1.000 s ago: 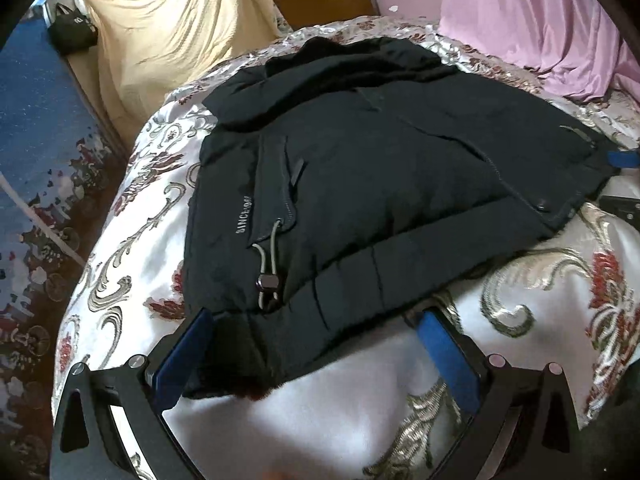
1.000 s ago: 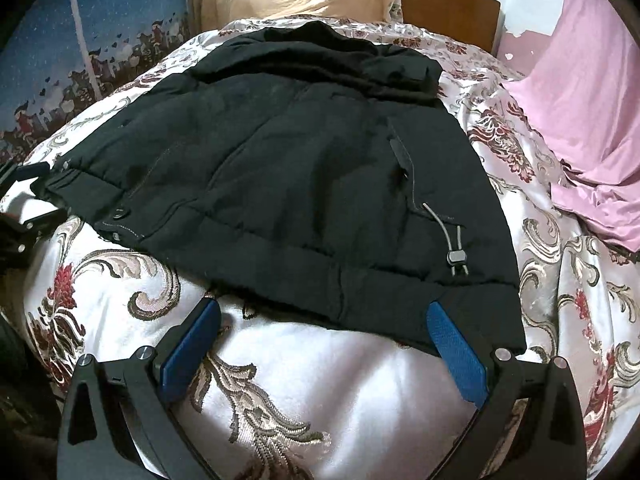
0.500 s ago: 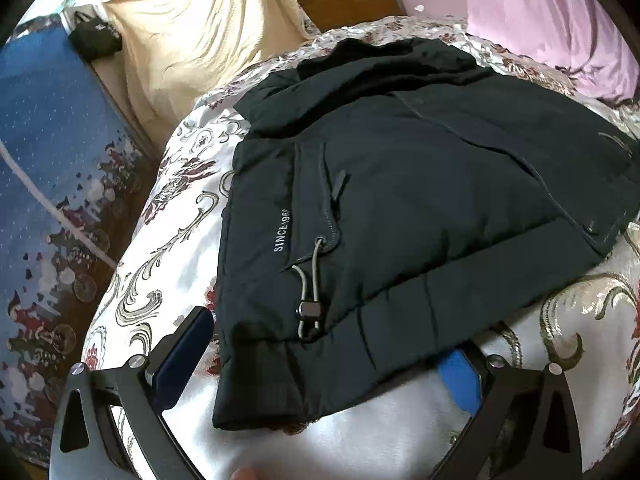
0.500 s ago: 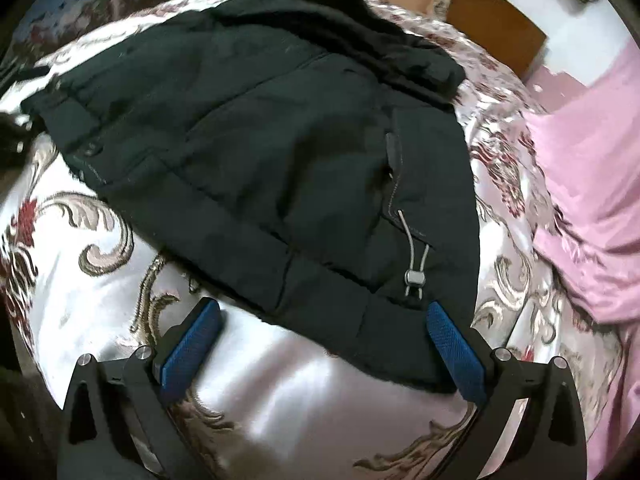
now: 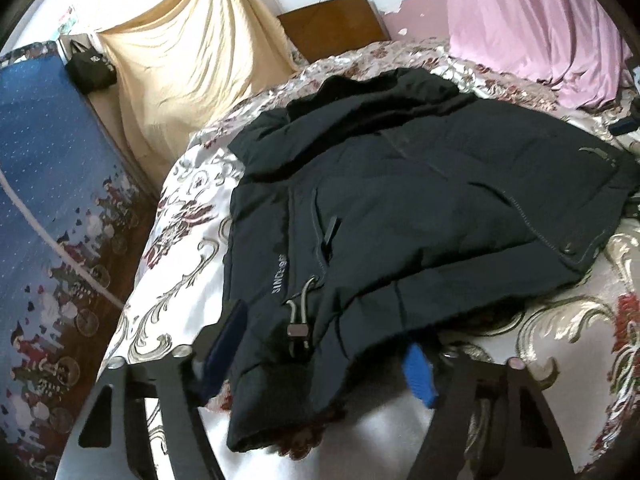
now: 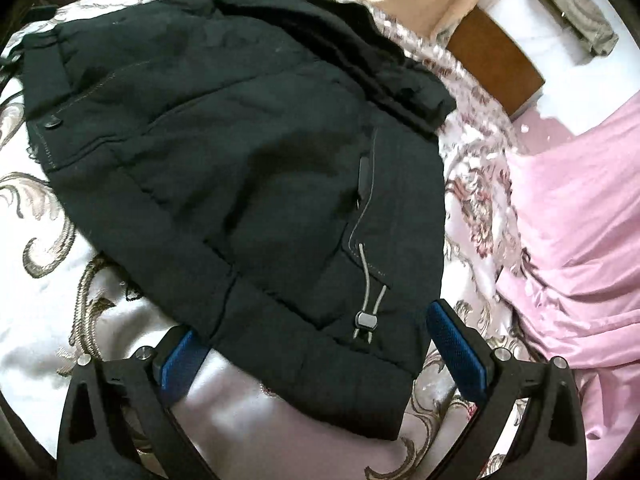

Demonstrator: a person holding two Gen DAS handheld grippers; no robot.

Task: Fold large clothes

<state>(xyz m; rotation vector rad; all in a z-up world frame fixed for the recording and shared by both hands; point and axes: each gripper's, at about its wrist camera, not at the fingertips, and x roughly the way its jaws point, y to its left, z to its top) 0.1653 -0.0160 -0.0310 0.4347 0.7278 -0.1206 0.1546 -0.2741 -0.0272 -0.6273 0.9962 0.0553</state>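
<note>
Lying spread flat on the floral satin bedspread (image 5: 168, 304), the black padded jacket (image 5: 420, 208) fills the left wrist view, its collar toward the wooden headboard (image 5: 332, 24) and its hem toward the camera, a layout that suits folding from the bottom corners. The left gripper (image 5: 320, 354) has its fingers spread wide on either side of the hem's left corner, one blue pad (image 5: 224, 344) resting against the fabric edge beside the drawcord toggle (image 5: 298, 330) and the other partly tucked beneath the hem, so the corner sits between the jaws without being pinched yet; I judge this is a straddle set up for a grab. A cream drape (image 5: 188, 68) and a pink sheet (image 5: 532, 20) hang behind the bed. In the right wrist view the jacket (image 6: 240, 140) lies the same way, and the right gripper (image 6: 316, 354) also stands open, its fingers bracketing the hem's other corner near a second drawcord toggle (image 6: 366, 320), with the left pad slipped just under the fabric edge. Both corners being framed alike suggests the hem is meant to be lifted evenly and carried toward the collar.
</note>
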